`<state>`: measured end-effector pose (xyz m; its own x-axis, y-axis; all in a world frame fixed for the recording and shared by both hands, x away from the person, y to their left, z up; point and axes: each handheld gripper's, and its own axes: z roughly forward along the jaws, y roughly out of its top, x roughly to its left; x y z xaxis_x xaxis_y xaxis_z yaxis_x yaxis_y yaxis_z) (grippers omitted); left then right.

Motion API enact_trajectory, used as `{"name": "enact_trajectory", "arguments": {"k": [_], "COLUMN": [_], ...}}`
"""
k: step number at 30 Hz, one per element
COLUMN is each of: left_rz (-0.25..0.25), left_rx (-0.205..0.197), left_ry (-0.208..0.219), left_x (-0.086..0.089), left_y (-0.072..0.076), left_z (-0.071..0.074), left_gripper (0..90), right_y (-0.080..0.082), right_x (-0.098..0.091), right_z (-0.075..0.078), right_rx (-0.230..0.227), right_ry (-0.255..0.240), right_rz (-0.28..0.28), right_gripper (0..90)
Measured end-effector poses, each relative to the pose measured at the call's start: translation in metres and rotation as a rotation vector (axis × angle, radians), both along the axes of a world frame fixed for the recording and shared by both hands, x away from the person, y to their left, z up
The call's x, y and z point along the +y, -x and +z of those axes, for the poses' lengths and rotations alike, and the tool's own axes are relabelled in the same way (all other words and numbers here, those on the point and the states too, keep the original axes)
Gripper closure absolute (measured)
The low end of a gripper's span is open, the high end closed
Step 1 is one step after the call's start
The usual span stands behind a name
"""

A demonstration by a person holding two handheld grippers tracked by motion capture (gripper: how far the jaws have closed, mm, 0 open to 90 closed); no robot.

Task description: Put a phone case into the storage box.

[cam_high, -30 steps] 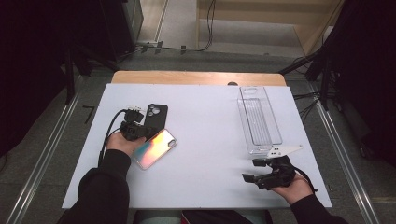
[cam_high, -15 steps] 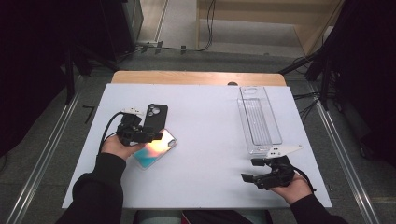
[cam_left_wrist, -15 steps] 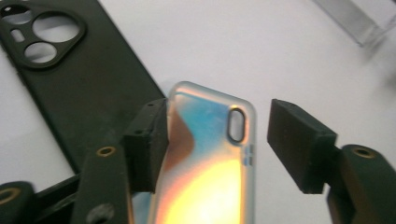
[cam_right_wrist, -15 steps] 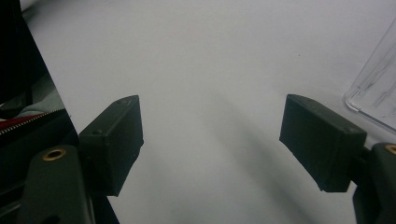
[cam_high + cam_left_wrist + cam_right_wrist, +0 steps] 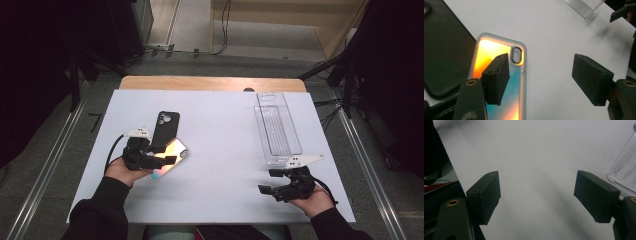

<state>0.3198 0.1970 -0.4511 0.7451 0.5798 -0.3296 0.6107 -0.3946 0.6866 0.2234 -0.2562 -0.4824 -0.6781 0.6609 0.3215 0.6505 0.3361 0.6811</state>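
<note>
Iridescent phone case [image 5: 169,158] flat under just-opened left claw [image 5: 165,154].

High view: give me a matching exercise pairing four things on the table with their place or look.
Things:
1. black case
2. iridescent case
3. clear tray
4. right tool

Descriptions:
A. see-through, long, far right of the table
B. open over bare table, near edge
C. rainbow sheen, under the left tool
D. dark, camera cutout at its far end

Pairs: 1-D, 2-C, 3-A, 4-B
</note>
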Motion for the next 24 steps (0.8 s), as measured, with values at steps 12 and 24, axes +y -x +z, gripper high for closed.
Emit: {"name": "enact_trajectory", "arguments": {"k": [12,24], "left_rz": [-0.065,-0.065], "left_rx": [-0.024,-0.001], "left_ry": [-0.036,-0.05], "left_x": [-0.001,0.01], "left_y": [0.032,0.054], "left_z": [-0.007,-0.01], "left_gripper": [30.4,30.4], "right_y": [0.0,-0.005], "right_x": [0.0,-0.003], "right_z": [-0.001,-0.002], "right_rx": [0.004,-0.008], "right_ry": [-0.004,-0.007], "right_rz": [0.003,0.038], "right_gripper": [19.5,19.5]}}
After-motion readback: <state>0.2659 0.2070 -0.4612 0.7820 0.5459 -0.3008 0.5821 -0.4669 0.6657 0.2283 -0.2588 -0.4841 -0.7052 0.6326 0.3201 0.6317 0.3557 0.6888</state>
